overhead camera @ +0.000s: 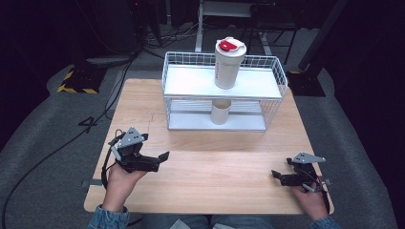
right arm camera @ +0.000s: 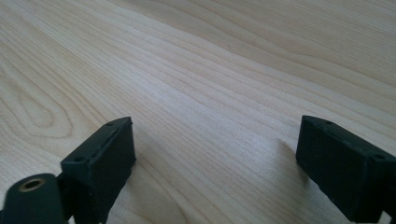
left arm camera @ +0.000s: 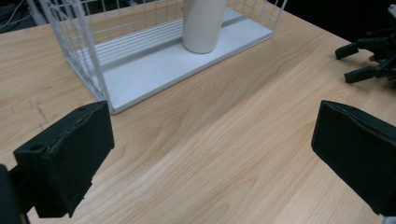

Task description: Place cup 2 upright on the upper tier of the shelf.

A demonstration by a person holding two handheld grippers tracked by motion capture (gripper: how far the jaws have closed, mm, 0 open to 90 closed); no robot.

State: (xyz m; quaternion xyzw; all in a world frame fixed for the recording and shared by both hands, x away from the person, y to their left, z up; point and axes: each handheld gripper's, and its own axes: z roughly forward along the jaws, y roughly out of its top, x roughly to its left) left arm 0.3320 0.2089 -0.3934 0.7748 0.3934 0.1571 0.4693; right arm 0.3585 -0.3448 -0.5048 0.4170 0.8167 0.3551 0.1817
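My left gripper hovers low over the left front of the wooden table, its jaws angled toward the middle. In the left gripper view the left gripper is open, with bare wood between the wide-apart jaws. My right gripper rests near the front right corner and points left. Seen from its own camera, the right gripper is open over the wood grain and holds nothing. The right gripper is also at the far right edge of the left gripper view.
A white two-shelf wire rack stands at the back of the table. A white tumbler with a red lid is upright on its upper shelf, and a white cup stands on the lower shelf. Cables lie on the floor behind.
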